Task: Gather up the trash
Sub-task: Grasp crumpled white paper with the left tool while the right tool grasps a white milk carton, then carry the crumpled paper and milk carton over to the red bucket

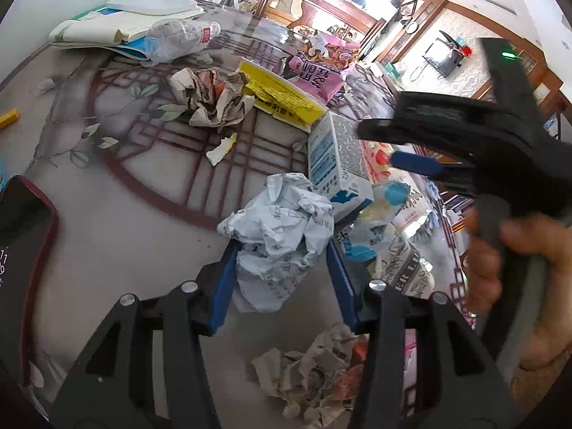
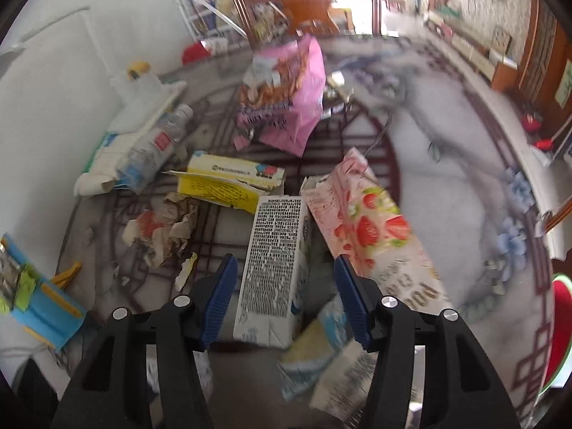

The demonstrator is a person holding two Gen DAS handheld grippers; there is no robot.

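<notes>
The left wrist view is showing the left tool (image 1: 282,261) clamping its blue pads on a crumpled ball of printed paper (image 1: 279,236) over the patterned bench (image 1: 107,236) — with the right tool (image 1: 414,164), held in a hand (image 1: 514,286), hanging over the cartons to the right. In the right wrist view the right tool (image 2: 286,296) is standing open, gripping nothing, its blue pads straddling a white milk carton (image 2: 275,268) without touching it — a strawberry carton (image 2: 364,228) is lying just beside it, a torn yellow box (image 2: 228,182) and a pink snack bag (image 2: 286,96) farther back.
</notes>
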